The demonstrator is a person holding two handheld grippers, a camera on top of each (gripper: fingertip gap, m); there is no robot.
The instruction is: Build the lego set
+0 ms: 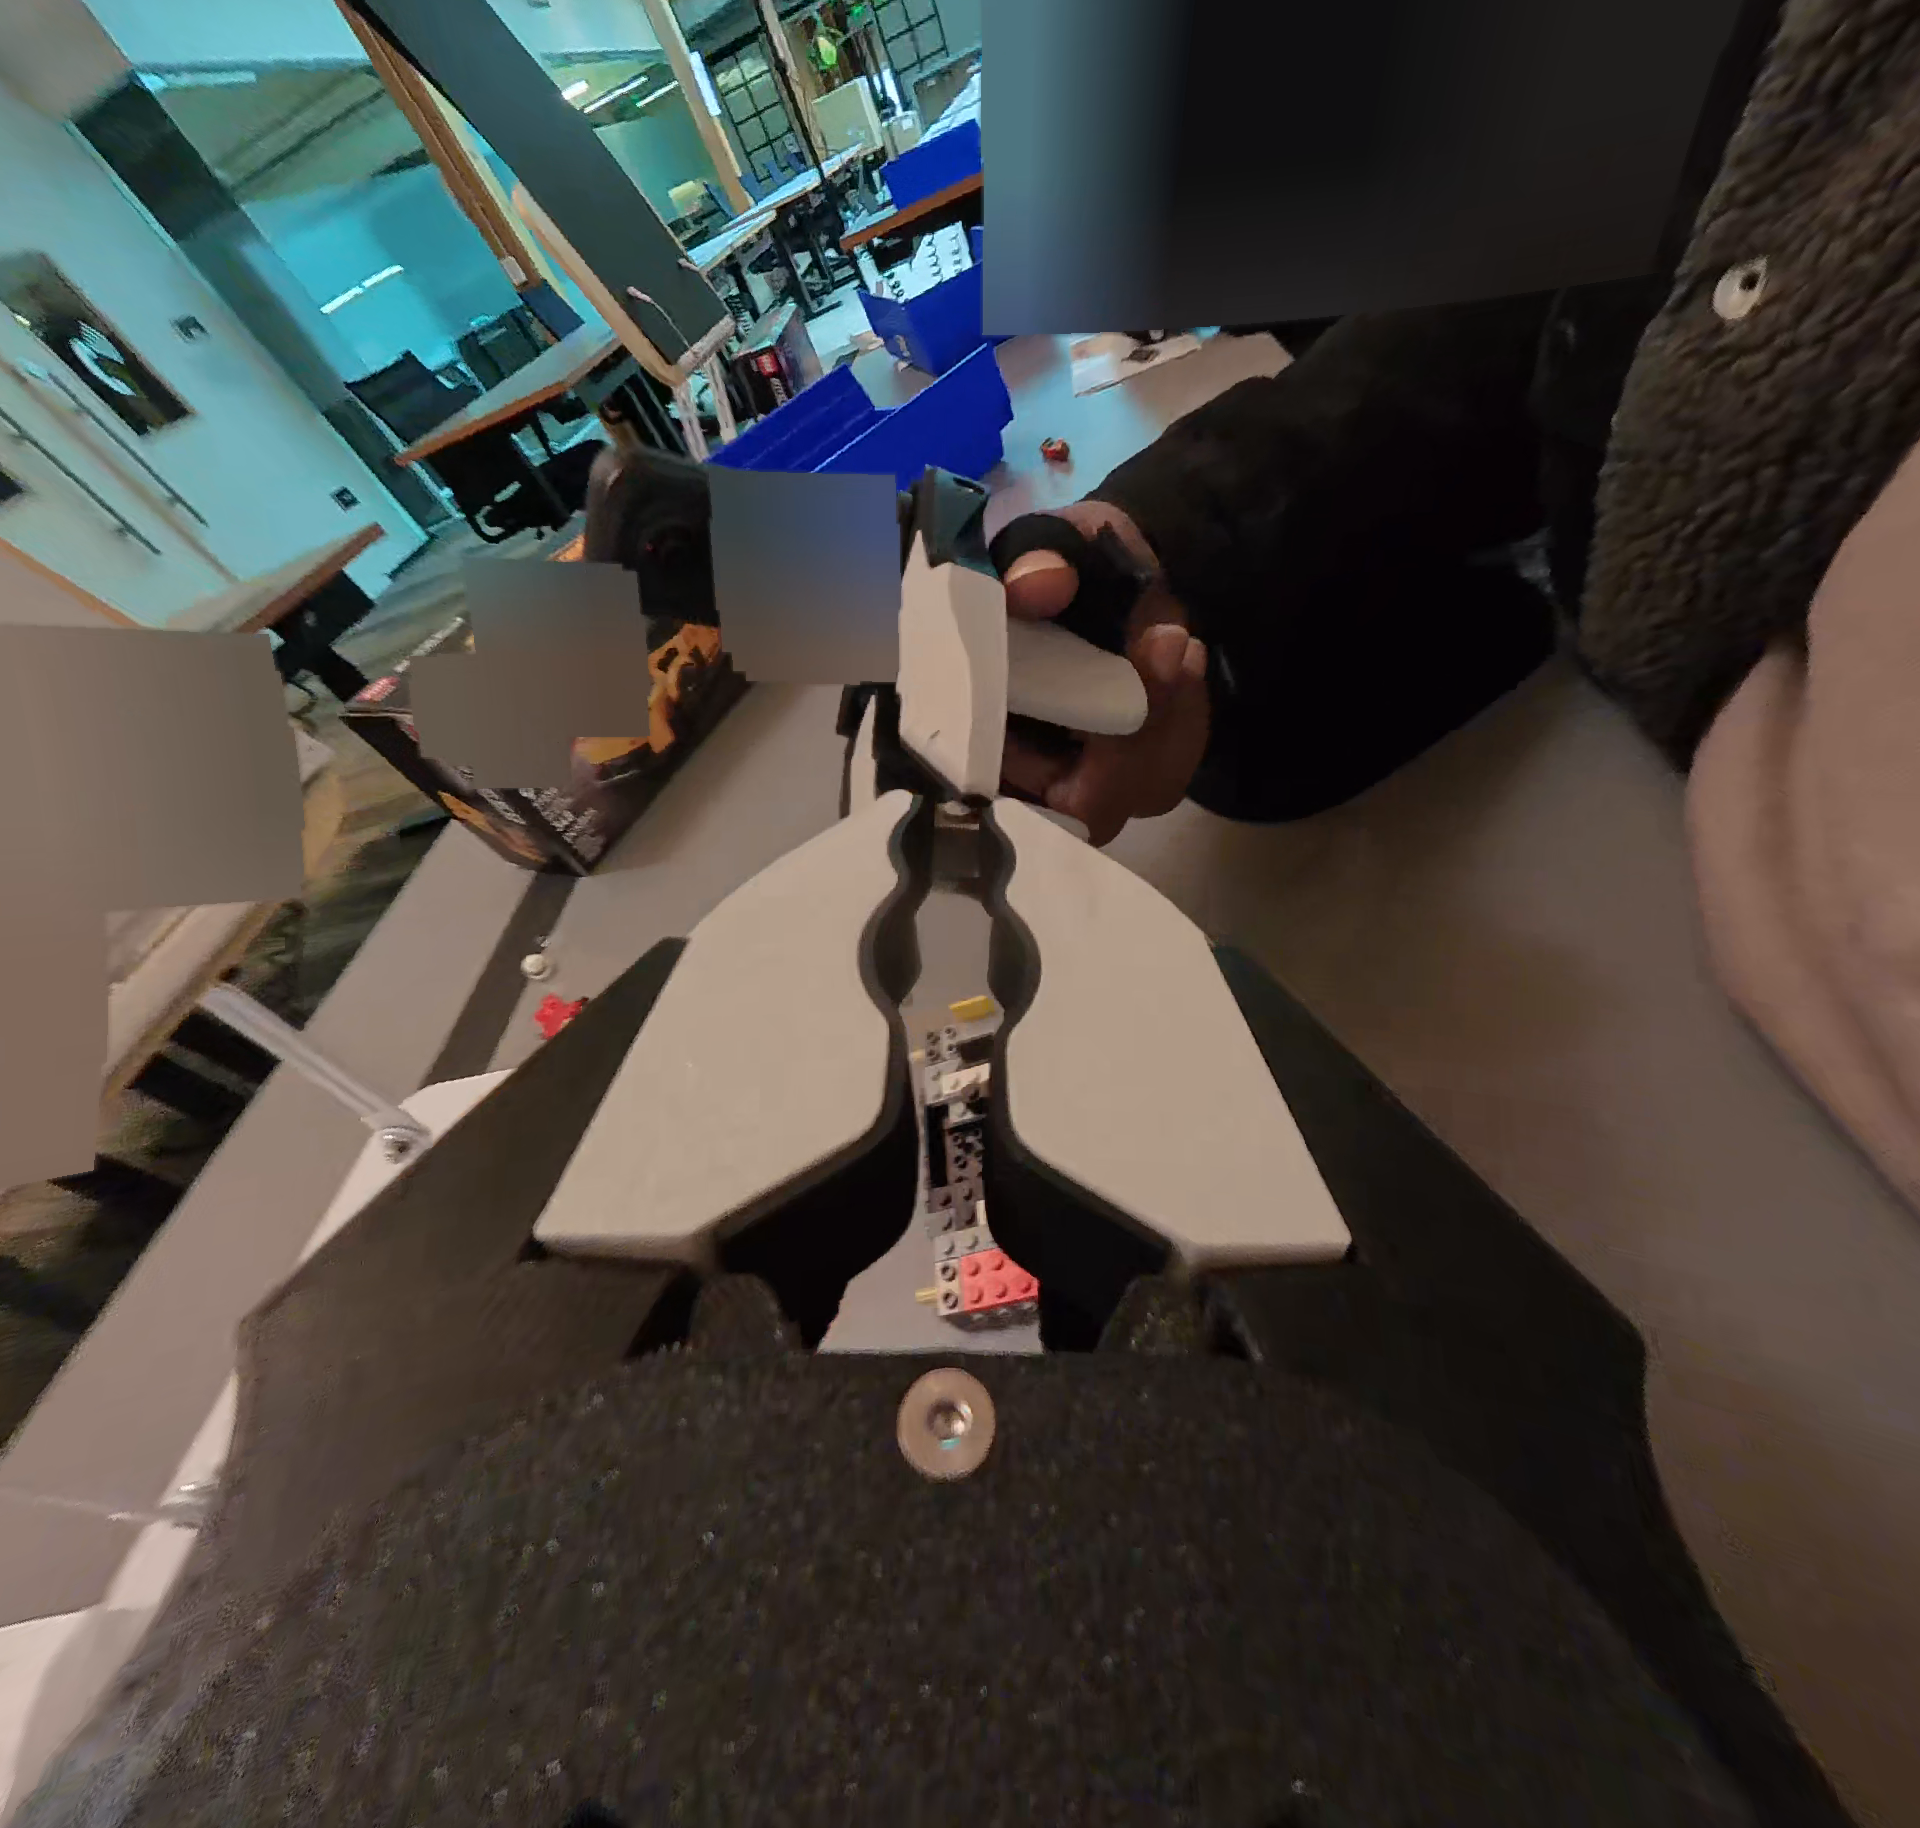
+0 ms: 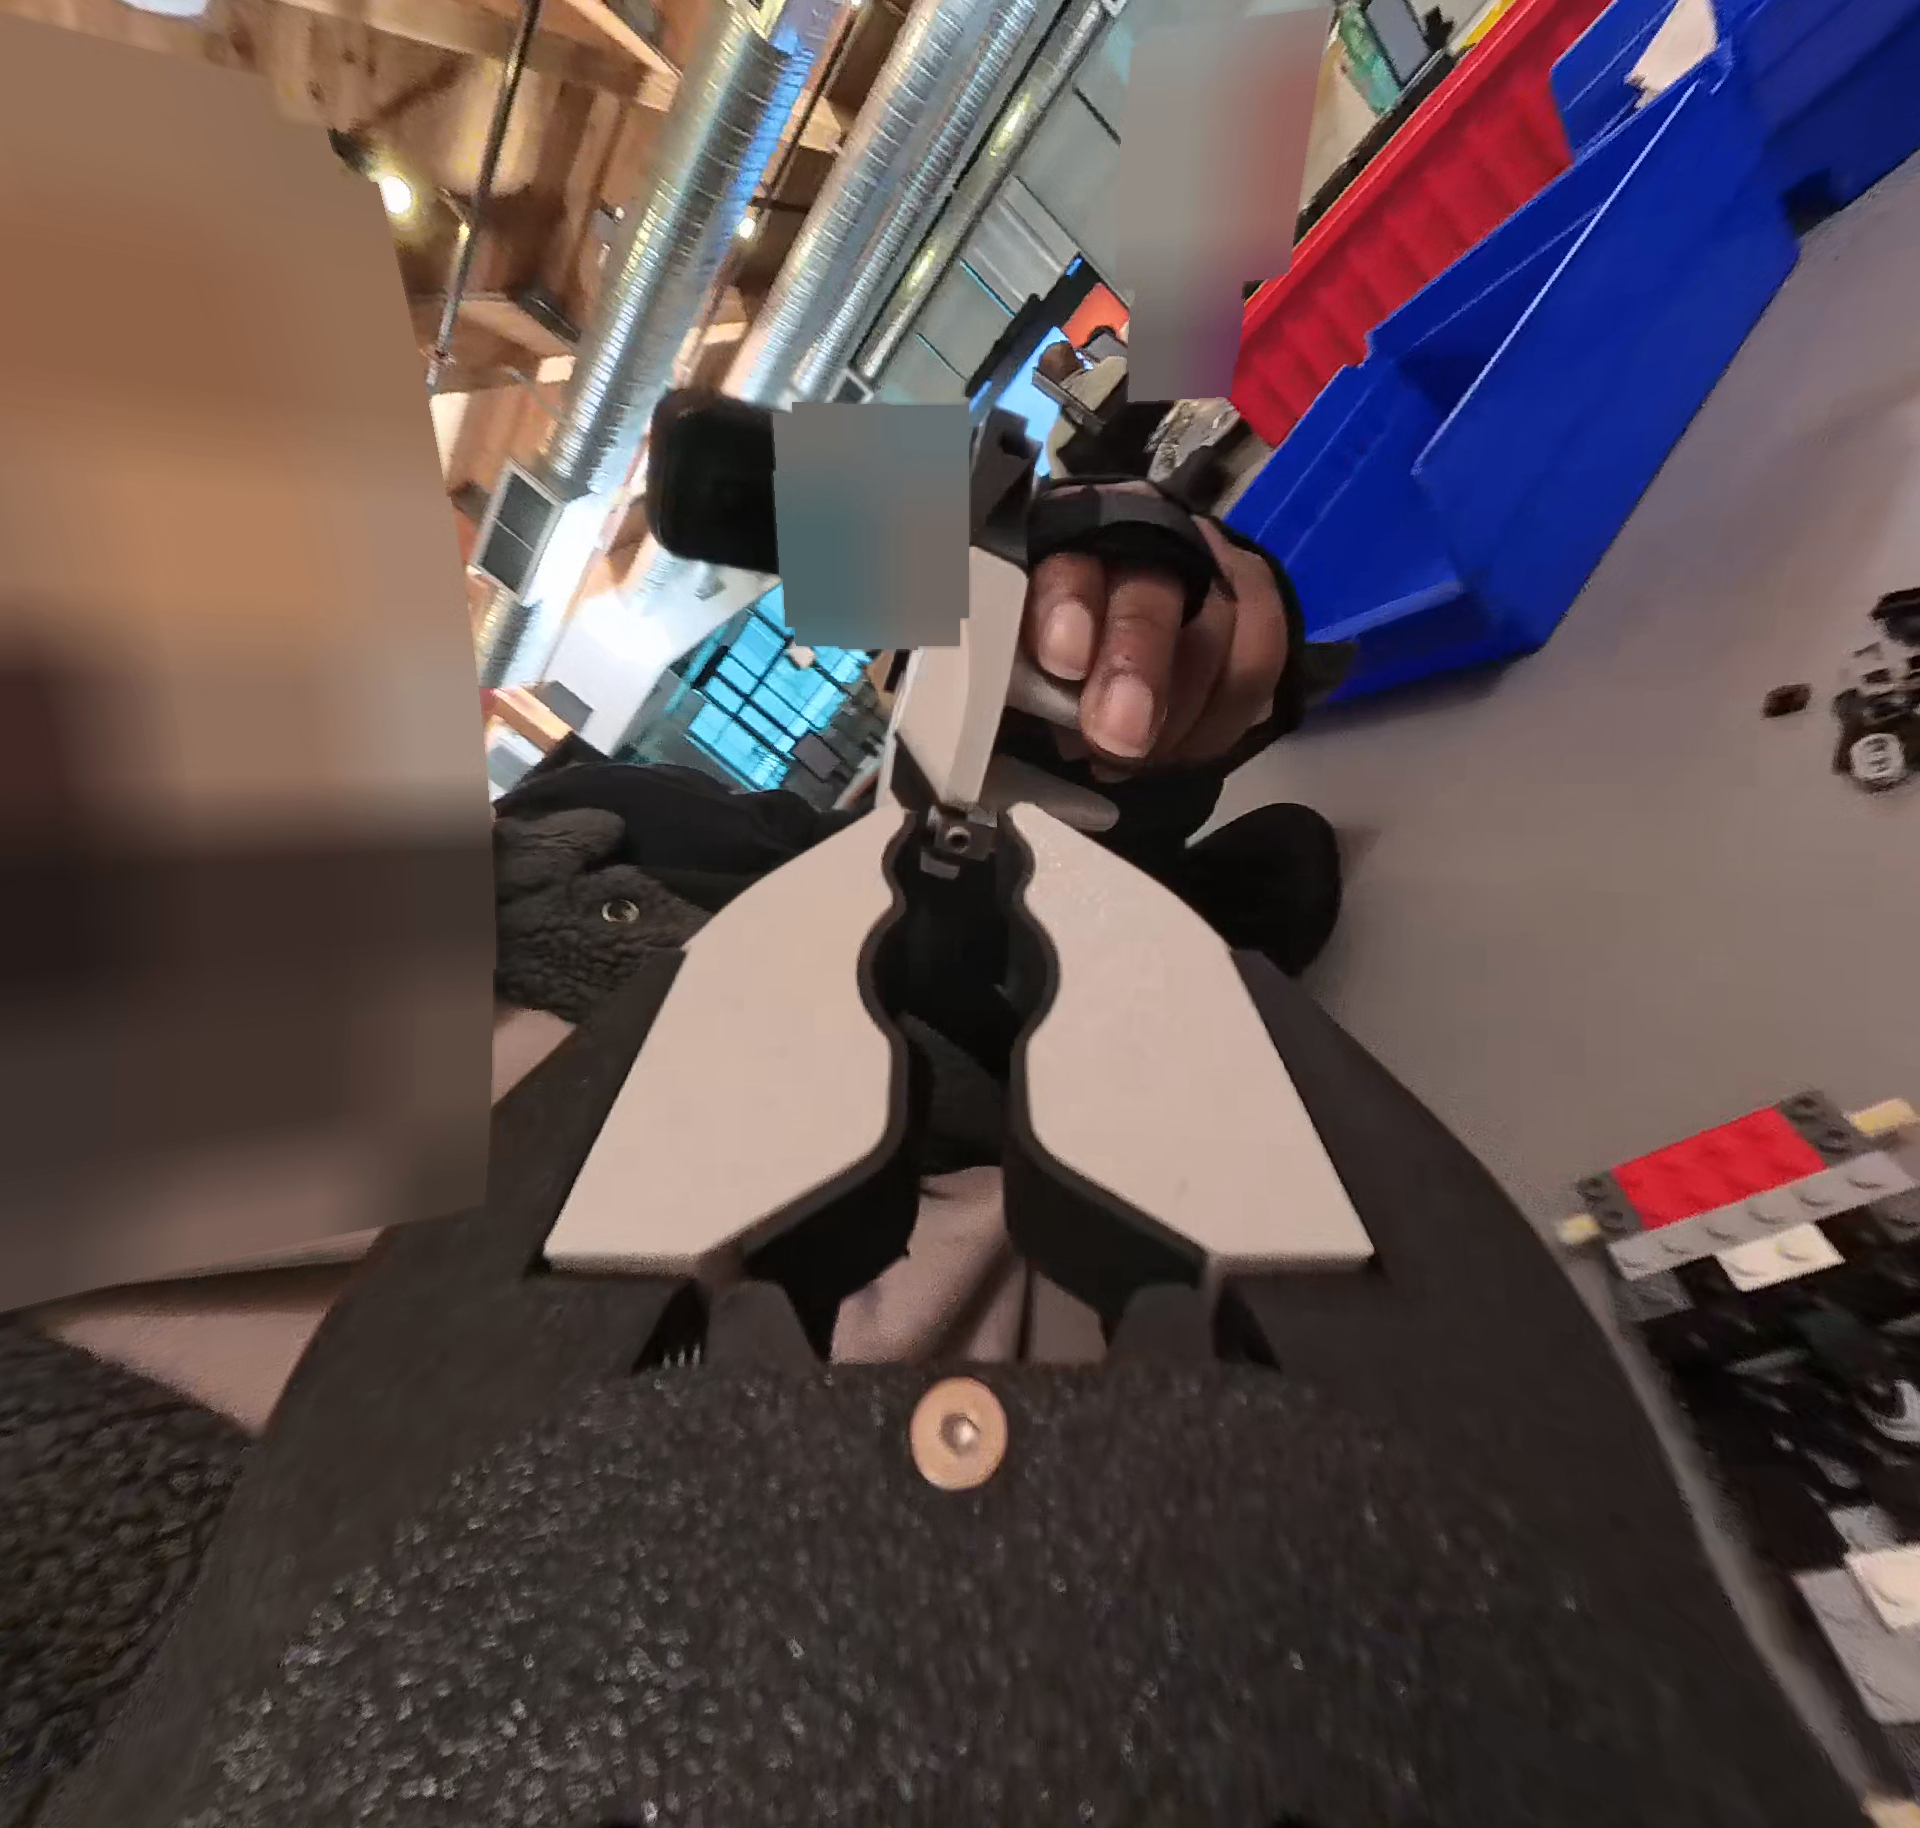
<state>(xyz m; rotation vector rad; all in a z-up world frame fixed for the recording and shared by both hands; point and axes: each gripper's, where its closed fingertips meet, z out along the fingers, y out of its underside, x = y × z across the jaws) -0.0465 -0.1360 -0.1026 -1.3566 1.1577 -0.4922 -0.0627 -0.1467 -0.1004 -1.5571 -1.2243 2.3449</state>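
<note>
My left gripper and my right gripper meet tip to tip above the grey table, each held by a gloved hand. A small grey lego piece sits pinched where the tips meet; it also shows in the right wrist view. Both grippers' jaws are nearly closed on it. I cannot tell whether it is one piece or two. The partly built model, grey and black with a red brick, lies on the table under the left gripper. It also shows in the right wrist view at the lower right.
Blue bins and a red bin stand at the table's far side. Loose dark pieces lie near them. A dark lego box and small red and white pieces lie left. The person's body is close on the right. Left and right tips are no more than a few centimetres apart.
</note>
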